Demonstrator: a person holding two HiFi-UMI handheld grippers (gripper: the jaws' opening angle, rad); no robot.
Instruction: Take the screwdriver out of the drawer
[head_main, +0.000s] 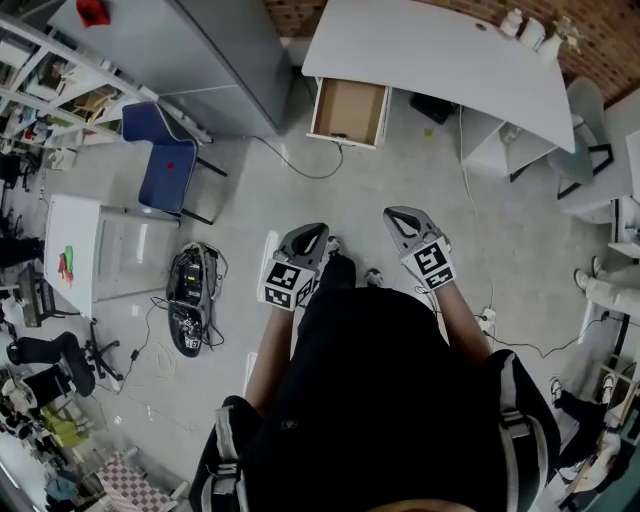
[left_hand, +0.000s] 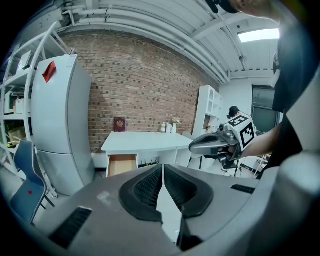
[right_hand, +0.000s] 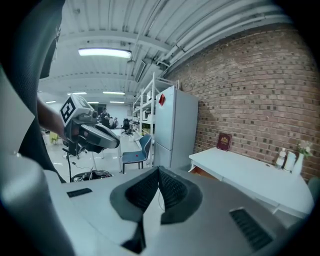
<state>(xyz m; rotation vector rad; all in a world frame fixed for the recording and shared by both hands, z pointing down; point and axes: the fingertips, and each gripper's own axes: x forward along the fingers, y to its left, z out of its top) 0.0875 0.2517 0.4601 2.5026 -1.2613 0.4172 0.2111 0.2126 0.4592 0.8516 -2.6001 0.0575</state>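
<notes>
Here's the person standing out on the open floor (head_main: 480, 210), both tools held up in front, with the job hardly begun. The left gripper (head_main: 312, 232) has its fingers (left_hand: 145, 189) pressed together at the tips with nothing between them. The right gripper (head_main: 403, 215) is the same: its own view shows the ribbed pads meeting, and they hold nothing.

The drawer (head_main: 350, 105) is already pulled out from under the white surface (head_main: 430, 50). It sits well ahead of both pairs of fingers, roughly between their two lines, with a wide stretch of floor in between. From the left gripper view it shows just left of and beyond the fingertips, a small wooden box open at the front of the surface.

The screwdriver itself I cannot make out. The head view shows a mostly bare brown bottom in the drawer and a small dark spot near its front edge, too tiny to name.

So my reading is that the drawer is open and needs no further opening. What remains is nearly everything: close the gap to the drawer, spread one pair of fingers, find the screwdriver inside, clamp on it and lift it clear.
</notes>
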